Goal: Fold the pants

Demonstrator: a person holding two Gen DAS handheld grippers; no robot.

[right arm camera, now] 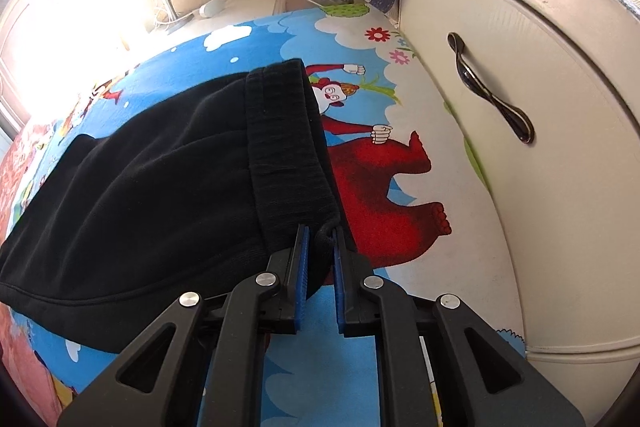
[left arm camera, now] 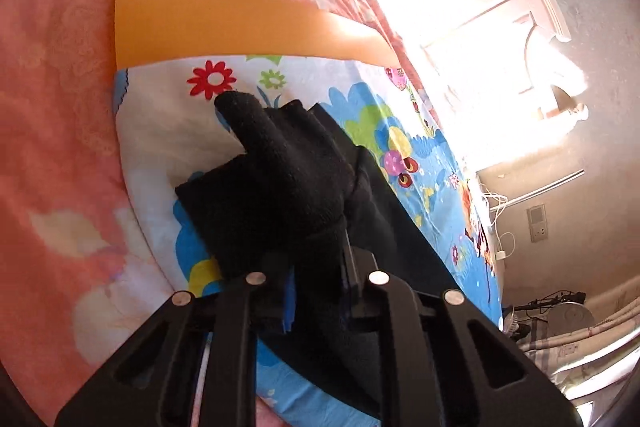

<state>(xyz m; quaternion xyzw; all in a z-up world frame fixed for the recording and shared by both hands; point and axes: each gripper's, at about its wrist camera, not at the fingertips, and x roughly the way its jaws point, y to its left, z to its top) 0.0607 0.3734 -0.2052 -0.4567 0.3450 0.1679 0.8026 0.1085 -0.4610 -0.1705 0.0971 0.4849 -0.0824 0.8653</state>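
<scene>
1. The right gripper [right arm camera: 319,243] is pinching the waistband corner of the black pants [right arm camera: 180,179]; the blue pads are pressing the fabric from both sides, jaws clenched on it.
2. The left gripper [left arm camera: 316,255] is holding a bunched end of the pants [left arm camera: 276,179]; the cloth is hiding the pads, but the jaws are nearly closed and the fabric is hanging lifted ahead of them, so I am reading it as grasped.
3. The pants are lying spread on the cartoon sheet [right arm camera: 400,187], stretching away to the left of the right jaws.
4. Risk: the left bunch is looking thick and uneven, so layers may be slipping out mid-fold.
5. Risk: the right grip is taking only the corner; a sideways pull may be tugging it free or dragging the sheet into wrinkles.
</scene>
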